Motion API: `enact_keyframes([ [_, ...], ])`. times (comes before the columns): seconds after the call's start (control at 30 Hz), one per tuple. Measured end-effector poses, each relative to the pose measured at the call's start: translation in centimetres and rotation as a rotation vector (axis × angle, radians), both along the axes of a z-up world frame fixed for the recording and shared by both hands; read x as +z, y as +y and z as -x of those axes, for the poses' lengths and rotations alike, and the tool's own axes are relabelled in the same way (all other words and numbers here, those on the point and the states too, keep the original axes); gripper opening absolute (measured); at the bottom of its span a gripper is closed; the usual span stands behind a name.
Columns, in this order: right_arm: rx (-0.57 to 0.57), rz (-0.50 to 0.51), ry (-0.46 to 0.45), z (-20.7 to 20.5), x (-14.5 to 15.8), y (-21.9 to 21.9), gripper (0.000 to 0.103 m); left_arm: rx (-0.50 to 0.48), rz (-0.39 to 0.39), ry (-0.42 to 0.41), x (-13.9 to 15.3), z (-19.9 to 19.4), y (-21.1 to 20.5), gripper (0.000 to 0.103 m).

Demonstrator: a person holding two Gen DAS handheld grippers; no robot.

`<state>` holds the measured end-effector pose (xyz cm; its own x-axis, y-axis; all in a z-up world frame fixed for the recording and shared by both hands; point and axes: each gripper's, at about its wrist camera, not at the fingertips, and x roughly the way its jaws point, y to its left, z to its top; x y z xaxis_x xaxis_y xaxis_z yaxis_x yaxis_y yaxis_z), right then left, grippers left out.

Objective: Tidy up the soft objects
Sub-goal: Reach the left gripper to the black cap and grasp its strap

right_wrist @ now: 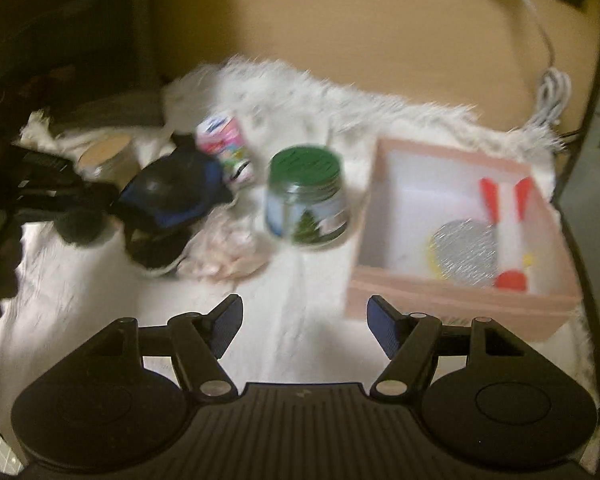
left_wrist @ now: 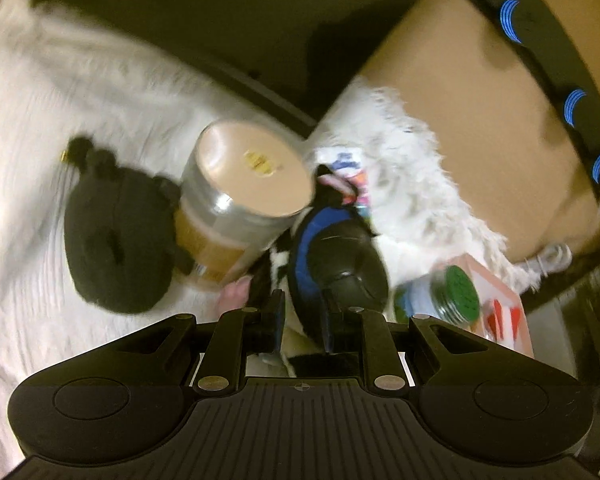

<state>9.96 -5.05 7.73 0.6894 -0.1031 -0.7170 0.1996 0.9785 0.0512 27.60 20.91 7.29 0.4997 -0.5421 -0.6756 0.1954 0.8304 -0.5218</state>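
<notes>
My left gripper (left_wrist: pixel 302 320) is shut on a black and blue soft toy (left_wrist: pixel 336 256) and holds it above the white fluffy rug (left_wrist: pixel 60 120). The same toy (right_wrist: pixel 172 192) shows at the left of the right wrist view, with the left gripper behind it. A black plush (left_wrist: pixel 116 236) lies on the rug to the left. My right gripper (right_wrist: pixel 302 324) is open and empty, low over the rug (right_wrist: pixel 292 320), in front of a pink box (right_wrist: pixel 452 292). A pale pink soft thing (right_wrist: pixel 224 256) lies beside the toy.
A tan-lidded jar (left_wrist: pixel 248 168) lies next to the black plush. A green-lidded glass jar (right_wrist: pixel 306 196) stands left of the pink box. A pink and white carton (right_wrist: pixel 226 148) stands behind. A white cable (right_wrist: pixel 548 96) lies on the brown floor at the far right.
</notes>
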Motion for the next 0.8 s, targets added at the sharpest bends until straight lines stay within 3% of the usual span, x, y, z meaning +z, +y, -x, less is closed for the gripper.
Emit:
enact_keyframes([
  [0.13, 0.013, 0.004, 0.032, 0.6, -1.7, 1.6, 0.069, 0.113, 0.183, 0.094, -2.3, -0.6, 1.5, 0.021],
  [0.3, -0.006, -0.039, 0.074, 1.2, -2.9, 1.1, 0.069, 0.156, 0.235, 0.083, -2.6, -0.6, 1.7, 0.023],
  [0.5, -0.016, -0.063, 0.072, 1.7, -3.0, 0.6, 0.069, 0.023, 0.408, 0.05, -1.9, -0.1, 0.9, 0.026],
  [0.8, 0.007, -0.091, 0.098, 1.1, -3.9, 1.3, 0.069, -0.089, 0.322, 0.054, -0.9, -1.5, -3.6, 0.026],
])
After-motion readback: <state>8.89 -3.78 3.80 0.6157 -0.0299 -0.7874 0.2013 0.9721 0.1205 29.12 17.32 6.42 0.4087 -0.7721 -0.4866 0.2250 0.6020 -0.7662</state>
